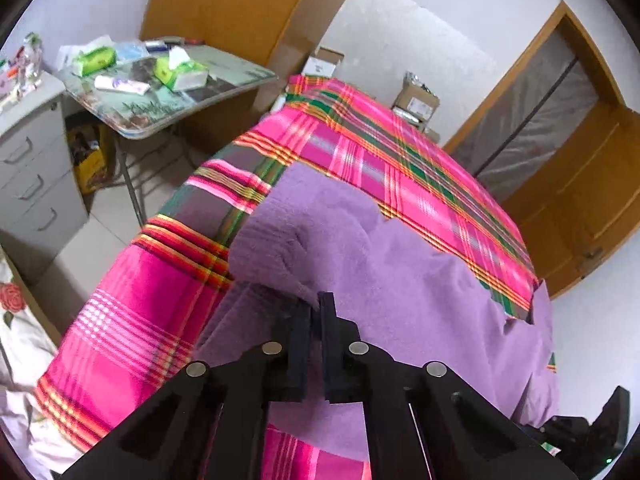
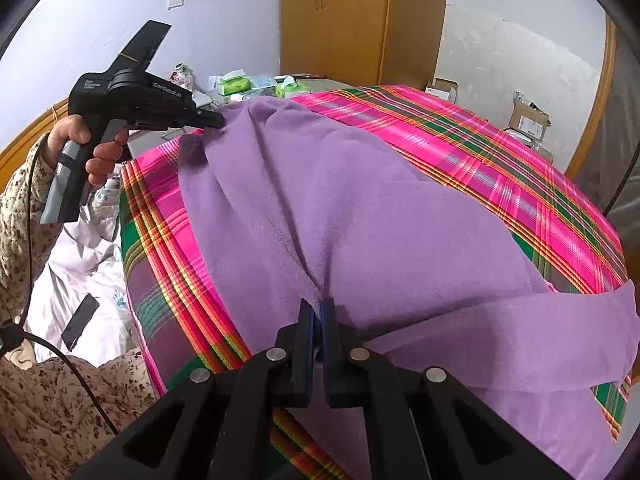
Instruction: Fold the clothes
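Lying soft and light over the plaid bedspread (image 2: 500,160), the purple fleece garment (image 2: 320,200) is pinched at its edges by both clenched claws, left gripper (image 1: 318,306) and right gripper (image 2: 317,312); sagging between them is judged likely.

Purple fleece garment (image 2: 360,208) lies spread on pink plaid bedcover (image 2: 500,148). Right gripper (image 2: 318,308) pinches garment's near edge, fabric puckered at the jaws. Left gripper (image 2: 218,120), in a hand (image 2: 86,140), clamps garment's far left corner.
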`<state>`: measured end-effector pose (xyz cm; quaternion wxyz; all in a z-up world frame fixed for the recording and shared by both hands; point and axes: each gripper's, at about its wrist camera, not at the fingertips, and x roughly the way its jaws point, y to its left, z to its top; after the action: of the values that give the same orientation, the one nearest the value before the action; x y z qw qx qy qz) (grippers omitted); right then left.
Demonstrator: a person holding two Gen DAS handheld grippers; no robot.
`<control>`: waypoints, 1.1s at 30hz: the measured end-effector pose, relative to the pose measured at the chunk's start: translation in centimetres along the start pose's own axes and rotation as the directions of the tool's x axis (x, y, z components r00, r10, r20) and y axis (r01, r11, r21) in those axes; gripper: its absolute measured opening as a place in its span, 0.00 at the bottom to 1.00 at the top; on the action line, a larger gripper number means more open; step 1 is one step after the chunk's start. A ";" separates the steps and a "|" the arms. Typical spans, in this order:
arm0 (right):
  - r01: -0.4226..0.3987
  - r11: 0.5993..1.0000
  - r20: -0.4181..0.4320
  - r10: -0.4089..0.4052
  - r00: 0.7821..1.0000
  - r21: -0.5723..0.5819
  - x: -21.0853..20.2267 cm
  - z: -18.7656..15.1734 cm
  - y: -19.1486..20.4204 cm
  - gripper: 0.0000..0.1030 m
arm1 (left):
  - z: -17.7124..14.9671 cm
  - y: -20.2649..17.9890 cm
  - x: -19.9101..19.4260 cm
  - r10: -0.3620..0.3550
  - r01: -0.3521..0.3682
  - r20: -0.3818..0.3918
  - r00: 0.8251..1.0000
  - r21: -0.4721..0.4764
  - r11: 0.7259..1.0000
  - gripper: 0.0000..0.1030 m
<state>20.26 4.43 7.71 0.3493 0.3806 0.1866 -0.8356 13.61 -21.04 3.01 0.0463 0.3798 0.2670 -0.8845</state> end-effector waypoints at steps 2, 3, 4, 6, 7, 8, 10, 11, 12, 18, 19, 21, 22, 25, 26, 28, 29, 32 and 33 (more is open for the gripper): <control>0.002 1.000 0.008 -0.002 1.000 -0.004 -0.3 0.1 0.2 0.03 | -0.1 -0.2 -0.8 0.011 -0.011 0.021 1.000 0.015 1.000 0.03; 0.002 1.000 0.013 -0.002 1.000 -0.007 -0.5 0.2 0.4 0.03 | -0.1 -0.3 -1.2 0.017 -0.017 0.032 0.999 0.022 1.000 0.03; 0.001 1.000 0.020 -0.001 1.000 -0.012 -0.8 0.3 0.5 0.03 | -0.2 -0.4 -1.7 0.023 -0.025 0.046 0.999 0.029 0.999 0.03; 0.000 1.000 0.033 0.001 0.999 -0.021 -1.4 0.4 0.8 0.03 | -0.3 -0.5 -2.4 0.026 -0.029 0.066 0.997 0.039 0.999 0.03; -0.003 1.000 0.038 0.004 0.999 -0.025 -1.6 0.5 0.9 0.03 | -0.3 -0.6 -2.8 0.035 -0.038 0.075 0.997 0.046 0.998 0.03; -0.003 1.000 0.041 0.004 0.999 -0.030 -1.8 0.6 1.0 0.03 | -0.4 -0.7 -3.1 0.043 -0.047 0.082 0.996 0.047 0.998 0.03; -0.001 0.999 0.042 0.003 0.999 -0.041 -2.2 0.6 1.2 0.03 | -0.7 -0.8 -3.4 0.050 -0.055 0.082 0.995 0.061 0.997 0.03; -0.003 0.999 0.038 0.005 0.999 -0.044 -2.2 0.4 1.3 0.03 | -0.9 -0.7 -3.4 0.055 -0.060 0.080 0.995 0.065 0.996 0.03; -0.005 0.999 0.032 0.006 0.999 -0.042 -2.2 0.3 1.3 0.03 | -1.1 -0.7 -3.4 0.059 -0.065 0.078 0.995 0.070 0.995 0.03; -0.037 0.999 -0.039 0.036 0.999 -0.020 0.1 -0.4 1.3 0.03 | -2.0 0.1 -1.9 0.112 -0.115 0.043 0.993 0.069 0.991 0.03; -0.041 0.999 -0.050 0.040 0.998 -0.018 0.5 -0.6 1.3 0.03 | -2.1 0.3 -1.7 0.116 -0.119 0.040 0.992 0.065 0.991 0.03; -0.050 0.999 -0.062 0.050 0.997 -0.008 1.0 -0.6 1.1 0.04 | -2.1 0.4 -1.5 0.127 -0.129 0.037 0.991 0.068 0.989 0.03; -0.055 0.998 -0.067 0.055 0.996 -0.002 1.2 -0.7 1.0 0.04 | -2.1 0.4 -1.4 0.138 -0.140 0.038 0.990 0.072 0.988 0.03; -0.079 0.997 -0.080 0.080 0.994 0.027 1.5 -0.6 0.5 0.05 | -2.2 0.4 -1.2 0.144 -0.147 0.033 0.989 0.075 0.986 0.04; -0.087 0.995 -0.079 0.090 0.993 0.037 1.4 -0.6 0.3 0.06 | -2.3 0.3 -1.3 0.147 -0.150 0.034 0.988 0.080 0.986 0.04; -0.097 0.994 -0.058 0.100 0.993 0.052 0.7 -0.7 0.2 0.06 | -2.6 -0.1 -1.6 0.152 -0.156 0.050 0.987 0.098 0.983 0.05; -0.106 0.992 -0.044 0.109 0.993 0.064 0.2 -0.8 0.0 0.08 | -2.7 -0.2 -1.9 0.151 -0.156 0.056 0.987 0.095 0.983 0.08; -0.125 0.986 -0.006 0.127 0.992 0.114 -1.1 -1.2 -1.0 0.10 | -3.1 -0.3 -2.9 0.152 -0.159 0.086 0.985 0.070 0.985 0.13; -0.129 0.982 0.007 0.129 0.992 0.135 -1.6 -1.4 -1.4 0.10 | -3.3 -0.7 -3.4 0.158 -0.167 0.102 0.982 0.082 0.983 0.13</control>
<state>20.67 6.90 8.16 0.3759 0.4156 0.1049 -0.8216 17.94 -19.20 3.74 0.1138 0.3594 0.1922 -0.9060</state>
